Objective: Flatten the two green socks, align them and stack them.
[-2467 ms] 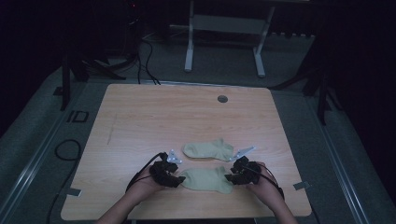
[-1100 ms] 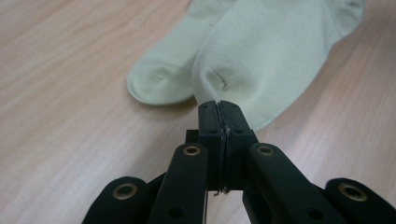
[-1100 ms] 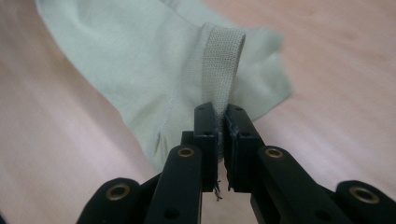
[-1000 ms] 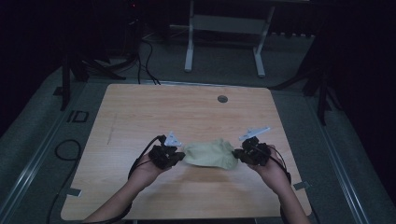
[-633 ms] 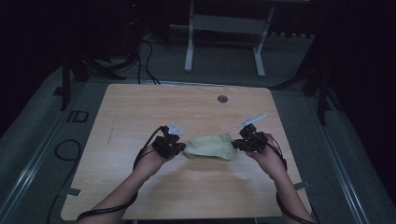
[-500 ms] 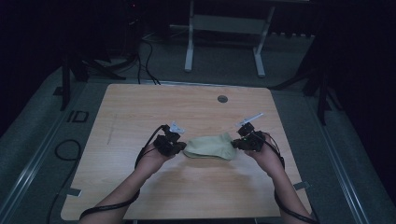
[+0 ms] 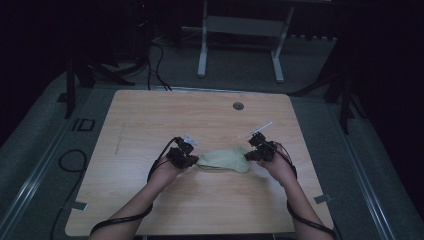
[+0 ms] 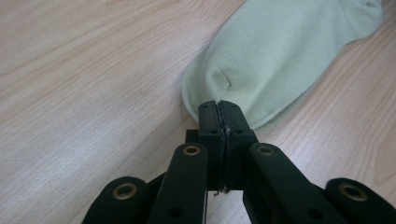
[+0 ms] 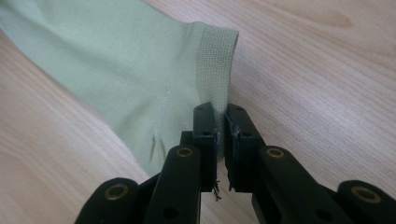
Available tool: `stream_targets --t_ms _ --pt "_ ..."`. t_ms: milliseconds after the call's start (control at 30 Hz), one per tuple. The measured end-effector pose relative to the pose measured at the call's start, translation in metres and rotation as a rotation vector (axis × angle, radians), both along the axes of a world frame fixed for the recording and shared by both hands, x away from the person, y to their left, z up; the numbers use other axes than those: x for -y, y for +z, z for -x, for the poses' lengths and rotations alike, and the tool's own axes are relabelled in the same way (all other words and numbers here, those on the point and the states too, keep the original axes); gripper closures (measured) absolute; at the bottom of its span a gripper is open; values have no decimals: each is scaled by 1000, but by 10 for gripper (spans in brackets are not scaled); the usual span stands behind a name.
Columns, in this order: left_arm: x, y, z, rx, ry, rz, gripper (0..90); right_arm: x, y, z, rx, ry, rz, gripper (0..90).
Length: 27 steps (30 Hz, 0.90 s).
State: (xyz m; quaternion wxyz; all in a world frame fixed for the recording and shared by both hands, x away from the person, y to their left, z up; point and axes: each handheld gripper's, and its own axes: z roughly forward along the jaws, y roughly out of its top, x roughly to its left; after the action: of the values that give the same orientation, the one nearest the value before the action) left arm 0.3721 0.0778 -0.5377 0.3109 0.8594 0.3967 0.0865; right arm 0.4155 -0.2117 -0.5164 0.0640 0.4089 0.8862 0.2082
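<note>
Pale green sock [image 7: 224, 160] lying mid-table [image 7: 150, 125], soft, light, floppy. Left gripper [image 8: 218, 108] pinched tight on toe end, right gripper [image 9: 219, 114] pinched on ribbed cuff. Best held by both ends, to stop sagging.

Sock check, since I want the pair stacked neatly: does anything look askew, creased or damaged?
Nothing damaged. The pale green sock is clamped at both ends, by the left gripper and by the right gripper at the ribbed cuff. It shows small pinch creases beside each grip and lies slightly bunched on the table.
</note>
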Motion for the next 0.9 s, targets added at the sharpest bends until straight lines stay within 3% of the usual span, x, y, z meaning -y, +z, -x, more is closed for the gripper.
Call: stream_targets --t_ms 300,367,500,600,733,900 --pt "3 -9 -3 -37 -18 -8 879 -1 -14 -7 -23 -16 10 817" --pt "4 -9 -3 -47 -33 -11 863 -1 -14 -7 -24 -20 3 774" --pt "5 -6 0 -23 -43 -16 666 -1 -11 -5 -17 -22 3 671" --pt "4 -3 1 -3 -17 -5 580 -1 -5 -1 3 -21 -14 640" --pt "5 4 4 32 -15 7 575 -3 5 7 41 -9 -33 690" --pt "7 9 7 42 -23 17 715 -6 6 16 38 19 -59 792"
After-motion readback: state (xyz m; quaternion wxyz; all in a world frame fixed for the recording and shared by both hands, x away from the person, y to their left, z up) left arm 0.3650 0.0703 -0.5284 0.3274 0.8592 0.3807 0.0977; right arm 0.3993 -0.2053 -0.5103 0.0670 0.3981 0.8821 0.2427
